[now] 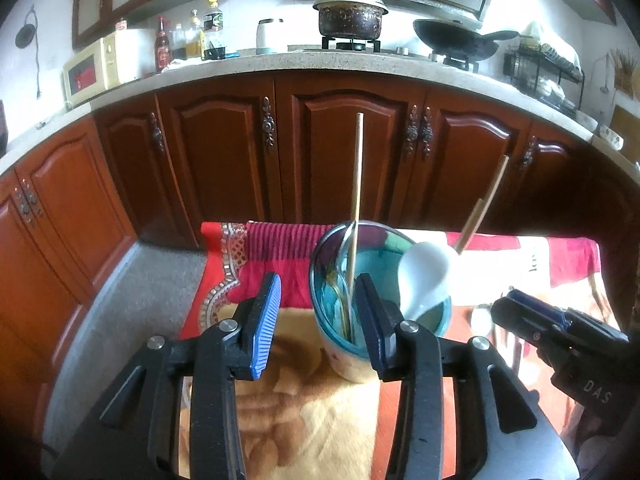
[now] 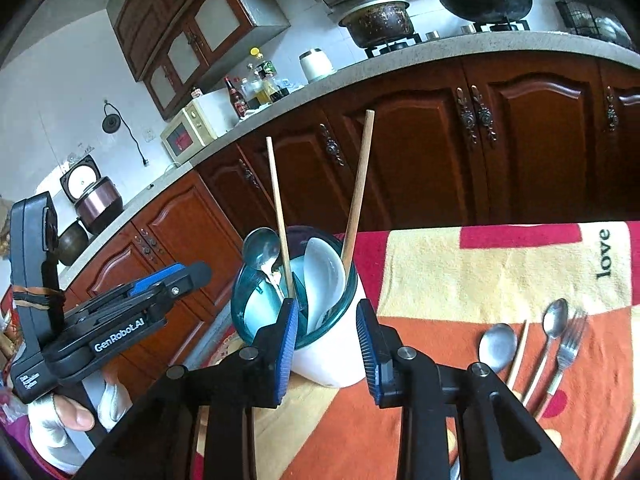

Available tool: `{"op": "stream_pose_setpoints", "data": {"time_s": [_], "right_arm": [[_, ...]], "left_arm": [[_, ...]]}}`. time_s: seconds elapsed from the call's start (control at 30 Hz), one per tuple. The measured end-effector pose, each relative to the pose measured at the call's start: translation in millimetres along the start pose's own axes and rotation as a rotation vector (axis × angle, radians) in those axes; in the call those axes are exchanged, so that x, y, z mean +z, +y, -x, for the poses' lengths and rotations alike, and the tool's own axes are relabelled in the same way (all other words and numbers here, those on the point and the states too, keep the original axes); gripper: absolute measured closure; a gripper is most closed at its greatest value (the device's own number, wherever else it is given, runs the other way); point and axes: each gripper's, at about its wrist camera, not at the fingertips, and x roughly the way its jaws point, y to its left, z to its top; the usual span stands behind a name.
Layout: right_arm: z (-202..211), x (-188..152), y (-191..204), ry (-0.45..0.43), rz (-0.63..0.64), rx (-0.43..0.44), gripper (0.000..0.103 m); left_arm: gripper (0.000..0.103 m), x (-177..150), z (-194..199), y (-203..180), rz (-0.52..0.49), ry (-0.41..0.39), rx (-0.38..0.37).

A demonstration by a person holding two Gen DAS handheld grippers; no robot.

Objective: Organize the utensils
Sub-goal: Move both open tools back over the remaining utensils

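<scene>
Both of my grippers stand apart from everything: left gripper [image 1: 316, 320] wide and empty, right gripper [image 2: 328, 344] narrower, empty too. Just ahead, the utensil cup [image 2: 324, 356] sits near the desk [image 2: 480, 264] edge, already holding 2 chopsticks [image 2: 358, 188]; a careless nudge could topple it. Loose spoons [image 2: 498, 346] wait beyond.

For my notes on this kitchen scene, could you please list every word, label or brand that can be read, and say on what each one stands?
"love": on the table cloth, near its right side.
"GenRobot.AI": on the side of the left gripper.
"DAS": on the body of the right gripper; the rest is cut off.
Small white label low on the left gripper's body: too small to read.
Bottle labels on the counter: too blurred to read.
</scene>
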Motion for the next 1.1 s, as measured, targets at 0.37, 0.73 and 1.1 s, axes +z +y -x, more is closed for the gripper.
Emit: {"op": "stream_pose_setpoints", "data": {"time_s": [0.37, 0.73, 1.1], "right_arm": [[42, -11, -6, -0.006, 0.000, -0.074, 0.071], [87, -30, -48, 0.007, -0.024, -0.174, 0.068], [88, -61, -134, 0.087, -0.177, -0.224, 0.068]], "left_arm": [[0.063, -15, 28, -32, -0.034, 0.008, -0.035], [0.063, -35, 29, -79, -0.069, 0.078, -0.138], [0.063, -57, 1, -123, -0.115, 0.191, -0.250]]}}
